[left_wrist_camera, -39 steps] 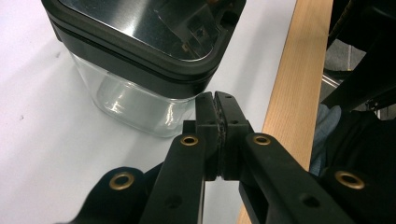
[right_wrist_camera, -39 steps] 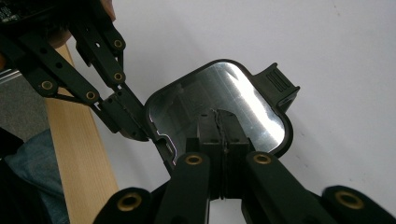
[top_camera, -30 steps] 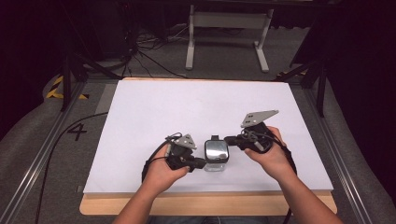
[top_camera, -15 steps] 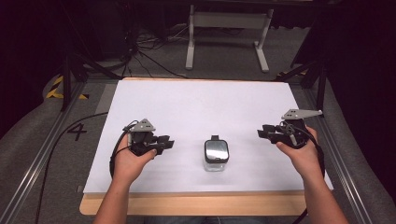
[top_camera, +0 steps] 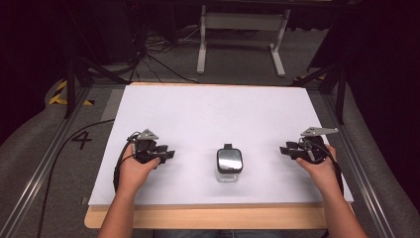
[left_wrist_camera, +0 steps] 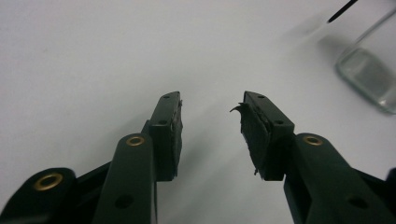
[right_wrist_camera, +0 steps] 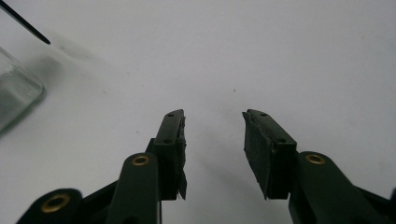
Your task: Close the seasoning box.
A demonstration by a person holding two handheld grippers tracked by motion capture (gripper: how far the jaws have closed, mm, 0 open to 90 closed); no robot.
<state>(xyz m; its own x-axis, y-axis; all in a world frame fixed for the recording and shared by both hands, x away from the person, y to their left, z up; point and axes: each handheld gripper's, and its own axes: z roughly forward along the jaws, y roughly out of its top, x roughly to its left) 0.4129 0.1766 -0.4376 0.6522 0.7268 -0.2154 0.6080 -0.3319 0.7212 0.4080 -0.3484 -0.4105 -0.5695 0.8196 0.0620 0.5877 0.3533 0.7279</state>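
The left gripper (top_camera: 167, 154) rests low over the white table surface (top_camera: 208, 114), near its left front area, with its jaws standing apart and having just been opening; nothing lies between them in the left gripper view. At the centre front of the surface stands a small clear glass jar (top_camera: 229, 166), upright, closed by a black-framed lid (top_camera: 230, 159) with a reflective top. No contents can be made out through the glass; the jar appears empty. The right gripper (top_camera: 286, 149) sits well apart from the jar on the right side, jaws spread wide and likewise just opened, with bare surface between them. Judged from this layout, the jar has been released and both hands are clear of it; any further step would call for re-approaching the jar from either side.
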